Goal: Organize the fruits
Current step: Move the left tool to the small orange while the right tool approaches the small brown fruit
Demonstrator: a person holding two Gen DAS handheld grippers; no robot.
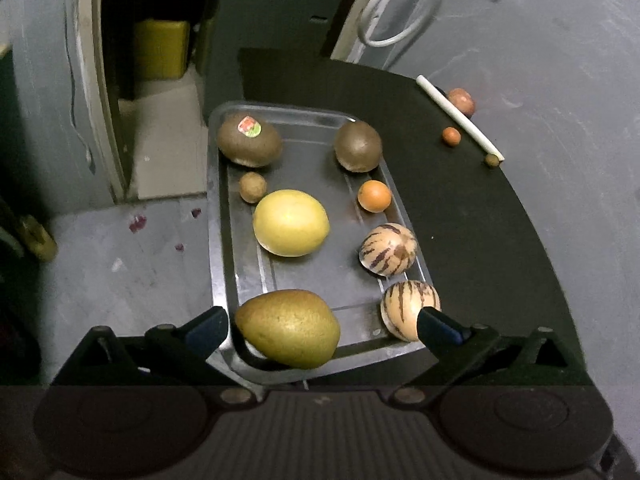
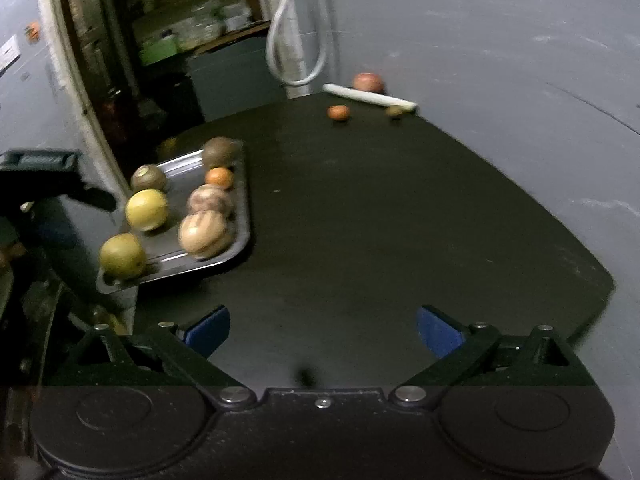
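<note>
A metal tray [image 1: 304, 120] at the black table's left edge holds two brown kiwis [image 1: 249, 140], a small tan fruit [image 1: 253, 187], a small orange [image 1: 374, 196], a yellow lemon [image 1: 291, 223], two striped melons [image 1: 389, 249] and a green-yellow pear [image 1: 289, 327]. My left gripper [image 1: 322, 326] is open, with its fingers either side of the pear at the tray's near end. My right gripper [image 2: 323, 330] is open and empty over bare table. The tray also shows in the right wrist view [image 2: 240, 236]. Three loose fruits sit at the far table edge: a reddish one [image 2: 368, 81], a small orange one [image 2: 338, 112] and a small greenish one [image 2: 395, 111].
A white stick [image 1: 458, 117] lies at the far edge of the black table [image 1: 480, 240] beside the loose fruits. A white cable loop [image 2: 296, 40] hangs on the grey wall behind. A dark doorway with a yellow box [image 1: 160, 48] is on the left.
</note>
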